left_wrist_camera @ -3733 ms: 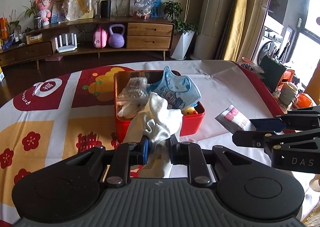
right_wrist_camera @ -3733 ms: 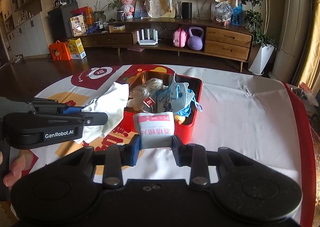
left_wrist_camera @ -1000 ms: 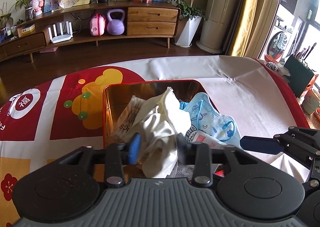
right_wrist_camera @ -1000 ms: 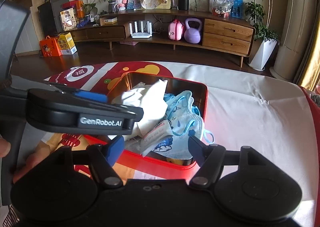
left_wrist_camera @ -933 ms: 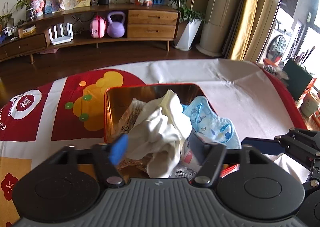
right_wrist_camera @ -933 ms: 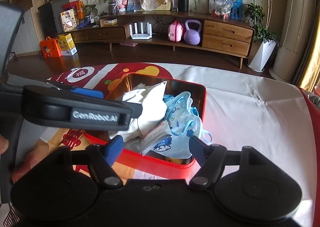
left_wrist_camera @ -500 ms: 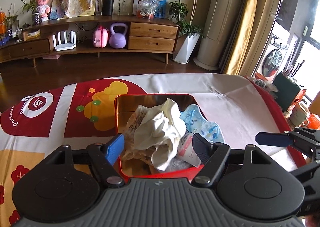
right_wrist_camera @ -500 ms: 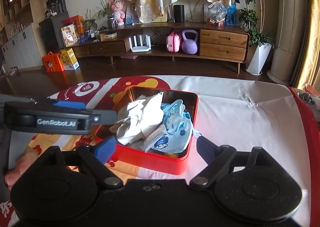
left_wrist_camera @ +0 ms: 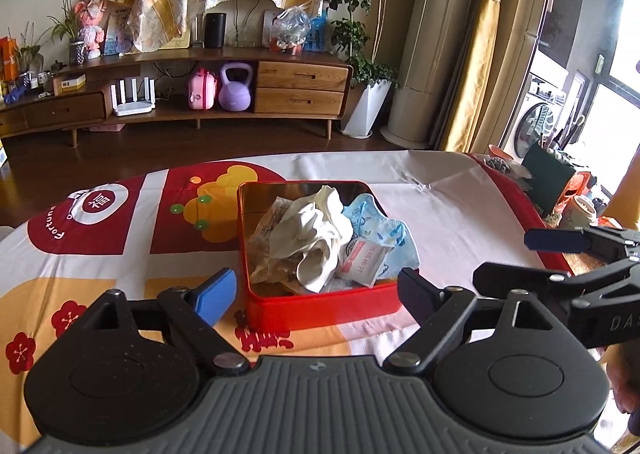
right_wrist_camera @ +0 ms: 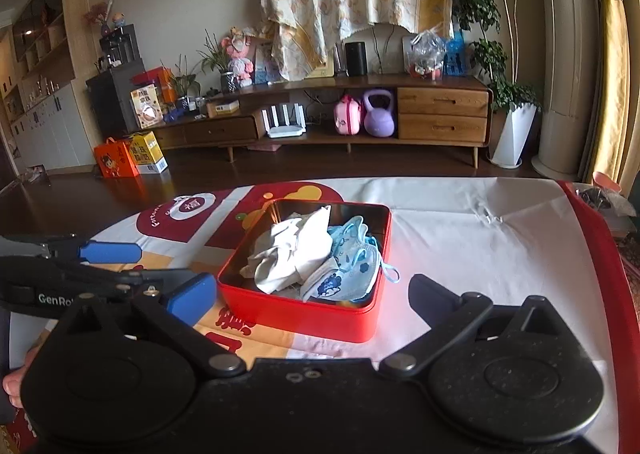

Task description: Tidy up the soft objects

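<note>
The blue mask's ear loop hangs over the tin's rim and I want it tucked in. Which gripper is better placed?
Probably the right gripper. The ear loop of the blue mask hangs over the red tin wall nearest it. Both grippers are open and empty, but the left gripper faces the white cloth side.

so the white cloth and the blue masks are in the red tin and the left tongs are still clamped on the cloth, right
Not quite. The white cloth and blue masks do lie in the red tin, but the left tongs stand open, having just been opening, with nothing between them. The left wrist view shows it.
</note>
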Action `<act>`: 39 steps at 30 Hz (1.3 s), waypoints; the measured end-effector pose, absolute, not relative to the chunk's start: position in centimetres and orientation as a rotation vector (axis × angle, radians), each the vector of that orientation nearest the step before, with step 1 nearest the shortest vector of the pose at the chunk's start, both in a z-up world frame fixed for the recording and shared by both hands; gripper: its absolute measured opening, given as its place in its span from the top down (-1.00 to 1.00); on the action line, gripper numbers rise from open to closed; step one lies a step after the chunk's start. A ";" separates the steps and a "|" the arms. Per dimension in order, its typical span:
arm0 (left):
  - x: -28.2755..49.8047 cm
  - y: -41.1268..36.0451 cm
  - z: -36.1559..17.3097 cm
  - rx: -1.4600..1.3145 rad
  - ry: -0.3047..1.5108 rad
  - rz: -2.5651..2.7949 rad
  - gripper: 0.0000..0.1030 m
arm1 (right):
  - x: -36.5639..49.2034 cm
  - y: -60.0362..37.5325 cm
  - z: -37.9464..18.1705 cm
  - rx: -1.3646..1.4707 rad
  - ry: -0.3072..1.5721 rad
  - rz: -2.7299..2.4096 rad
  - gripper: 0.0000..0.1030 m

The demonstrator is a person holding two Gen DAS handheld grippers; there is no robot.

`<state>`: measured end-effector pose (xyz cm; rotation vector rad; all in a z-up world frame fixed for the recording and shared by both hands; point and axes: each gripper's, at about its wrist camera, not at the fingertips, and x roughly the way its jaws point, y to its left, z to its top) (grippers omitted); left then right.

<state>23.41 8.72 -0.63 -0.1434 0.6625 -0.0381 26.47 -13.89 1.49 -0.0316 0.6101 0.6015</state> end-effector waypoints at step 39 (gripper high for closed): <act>14.9 6.3 0.8 -0.177 0.582 0.015 -0.99 | 20.0 -16.2 1.0 0.026 0.493 0.598 -0.99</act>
